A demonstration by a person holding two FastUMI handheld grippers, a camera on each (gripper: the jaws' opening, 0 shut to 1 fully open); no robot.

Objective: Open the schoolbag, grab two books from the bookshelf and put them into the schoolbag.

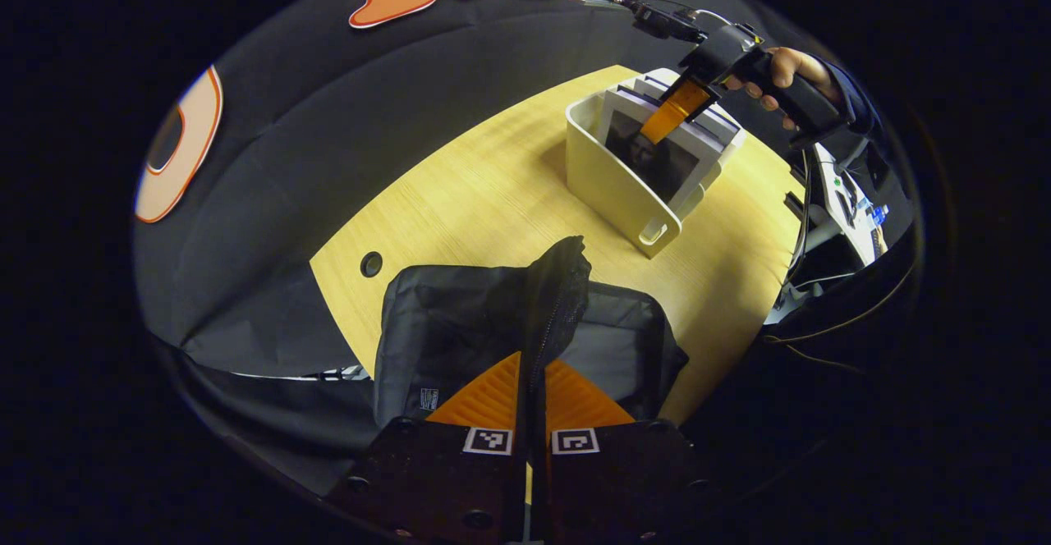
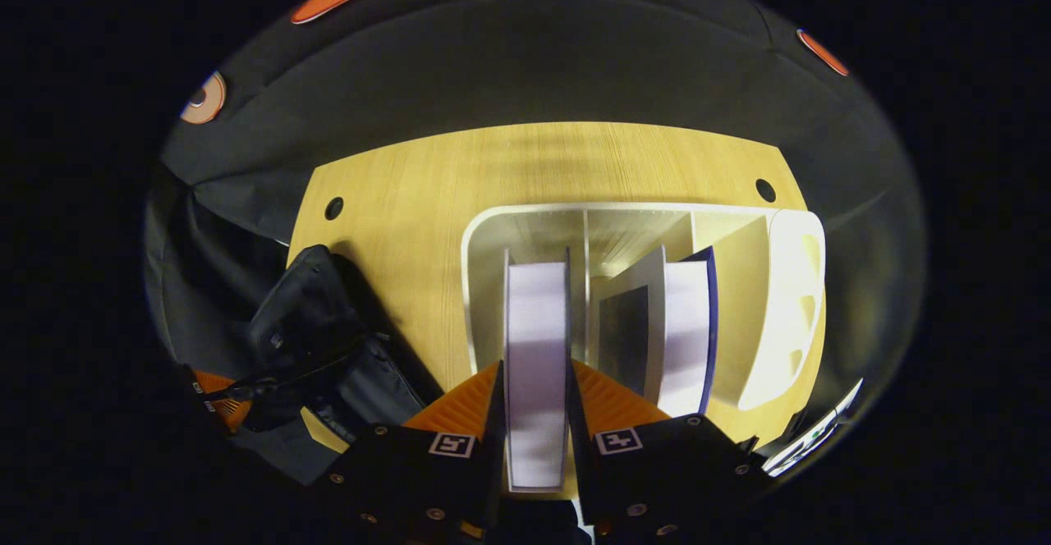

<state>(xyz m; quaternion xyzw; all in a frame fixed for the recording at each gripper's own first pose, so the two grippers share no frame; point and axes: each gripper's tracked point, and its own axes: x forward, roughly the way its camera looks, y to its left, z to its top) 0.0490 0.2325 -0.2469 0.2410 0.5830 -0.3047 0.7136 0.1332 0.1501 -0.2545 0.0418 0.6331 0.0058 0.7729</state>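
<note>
Left claw: the left claw (image 1: 532, 381) is pinching a raised flap of the schoolbag (image 1: 460, 323); both orange fingers press on the black cloth between them.
Schoolbag: black, lying on the near part of the counter (image 1: 493, 192). In the right gripper view the schoolbag (image 2: 320, 340) is on the left side, with the left claw (image 2: 215, 397) at its near edge.
Right claw: the right claw (image 2: 535, 401) is pinching a book (image 2: 535, 340) by its top edge; both orange fingers press on its two sides. In the left gripper view the right claw (image 1: 677, 110) reaches down into the bookshelf (image 1: 608, 176), with a hand (image 1: 780, 73) holding it.
Book: white pages, standing upright in the left part of the bookshelf (image 2: 493, 233).
Other books: more books (image 2: 673, 323) stand in the next part to the right, leaning a little.
Bookshelf: a white box with dividers, sitting on the far right part of the counter (image 2: 410, 192), well apart from the schoolbag.
Counter: yellow wood, with small round holes (image 2: 333, 208) near its edges.
</note>
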